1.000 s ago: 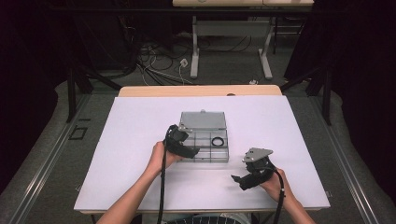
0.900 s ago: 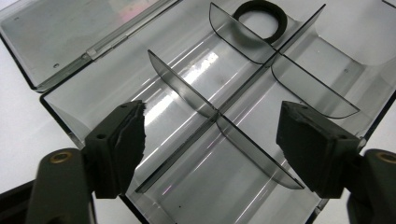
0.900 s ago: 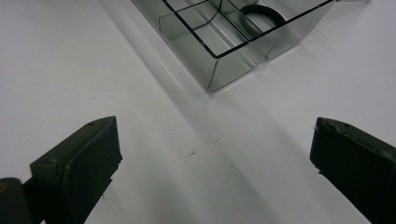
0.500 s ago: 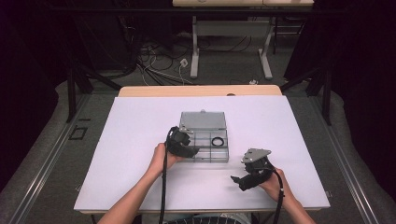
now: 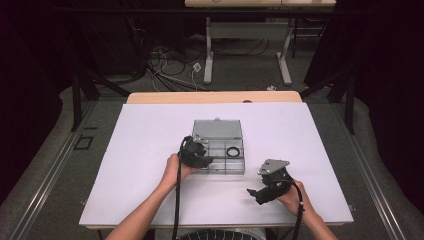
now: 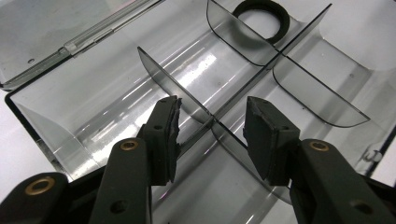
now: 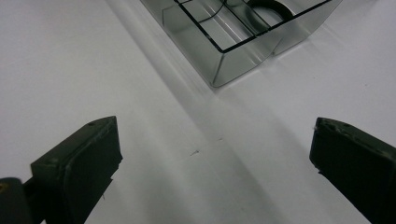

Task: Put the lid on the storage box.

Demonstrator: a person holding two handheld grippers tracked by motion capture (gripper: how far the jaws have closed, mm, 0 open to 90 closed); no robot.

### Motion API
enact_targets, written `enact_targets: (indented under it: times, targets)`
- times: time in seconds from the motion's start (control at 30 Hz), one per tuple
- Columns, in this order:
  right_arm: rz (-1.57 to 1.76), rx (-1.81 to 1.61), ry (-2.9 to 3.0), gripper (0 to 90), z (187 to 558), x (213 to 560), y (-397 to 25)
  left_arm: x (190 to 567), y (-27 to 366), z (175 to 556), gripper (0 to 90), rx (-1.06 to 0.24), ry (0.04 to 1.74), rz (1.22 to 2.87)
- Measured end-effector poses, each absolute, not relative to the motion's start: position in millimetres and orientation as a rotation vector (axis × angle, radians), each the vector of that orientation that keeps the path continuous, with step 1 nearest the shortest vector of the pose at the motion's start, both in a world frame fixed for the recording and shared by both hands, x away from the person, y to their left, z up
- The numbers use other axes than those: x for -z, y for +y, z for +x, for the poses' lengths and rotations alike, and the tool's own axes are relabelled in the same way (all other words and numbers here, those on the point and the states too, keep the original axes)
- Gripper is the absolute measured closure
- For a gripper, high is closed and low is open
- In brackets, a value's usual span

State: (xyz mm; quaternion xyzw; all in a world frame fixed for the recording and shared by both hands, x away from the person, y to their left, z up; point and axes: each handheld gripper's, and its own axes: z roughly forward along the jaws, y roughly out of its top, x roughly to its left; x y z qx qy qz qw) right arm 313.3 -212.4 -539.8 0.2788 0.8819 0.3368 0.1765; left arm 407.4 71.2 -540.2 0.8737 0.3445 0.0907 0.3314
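- The high view shows the whole layout: a clear box [image 5: 220,150] with its lid open at the middle of the white table [image 5: 140,145], the left gripper [image 5: 196,155] at the box's left edge, and the right gripper [image 5: 267,187] well apart on the table, nearer the person.
- The left gripper view shows the box's dividers [image 6: 187,100] close up and a black ring [image 6: 262,18] in a far compartment.
- The left jaws are part open over a divider and hold nothing.
- The right gripper view shows wide-open, empty jaws above bare table, with the box's corner [image 7: 219,70] ahead.
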Motion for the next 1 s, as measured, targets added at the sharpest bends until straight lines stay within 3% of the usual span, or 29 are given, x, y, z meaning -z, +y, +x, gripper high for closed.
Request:
enact_targets:
  times: [1.0]
  targets:
    - [0.848,-0.938,2.456,1.8,327.9,535.9,-221.9,541.1,67.1,409.6,57.0,-0.229,0.848,2.326]
